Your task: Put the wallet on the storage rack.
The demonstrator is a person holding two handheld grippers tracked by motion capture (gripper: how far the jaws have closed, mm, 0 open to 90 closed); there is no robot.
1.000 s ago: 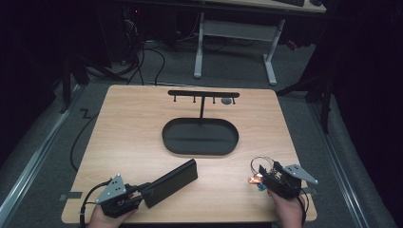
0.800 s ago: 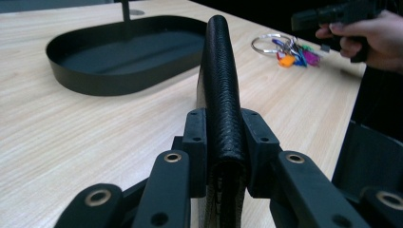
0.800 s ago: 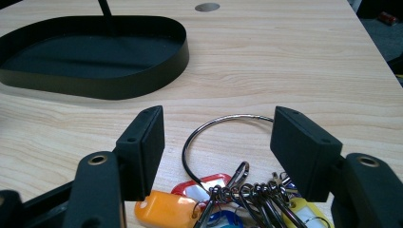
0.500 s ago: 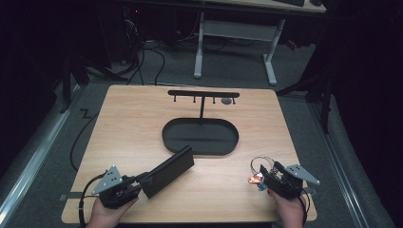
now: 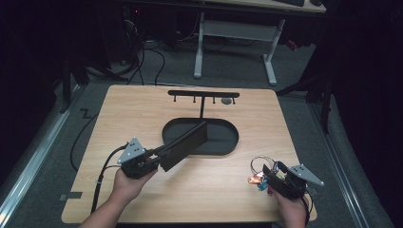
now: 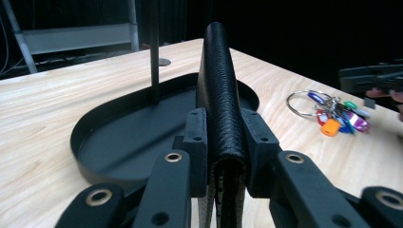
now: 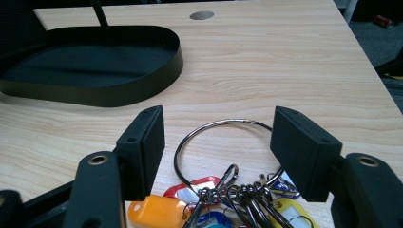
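A black leather wallet [image 5: 186,143] is clamped on edge in my left gripper [image 5: 159,160], which is shut on its near end. The wallet is raised off the table, and its far end reaches over the left part of the black oval tray [image 5: 227,141]. In the left gripper view the wallet [image 6: 218,85] stands upright between the pads of my left gripper [image 6: 221,142], above the tray [image 6: 119,142]. My right gripper [image 5: 267,174] rests low at the front right, open. A metal key ring [image 7: 223,122] with coloured tags [image 7: 151,212] lies on the table between the jaws of the right gripper [image 7: 218,142].
A thin post rises from the tray to a black bar with hooks [image 5: 203,94] at the back of the wooden table [image 5: 142,109]. A small round grey disc [image 7: 201,15] sits in the tabletop near the bar. Desk legs and cables stand on the floor beyond.
My left gripper has lifted the wallet and carried it forward and to the right, so that its far end now hangs over the tray. The right gripper and the keys have stayed put.
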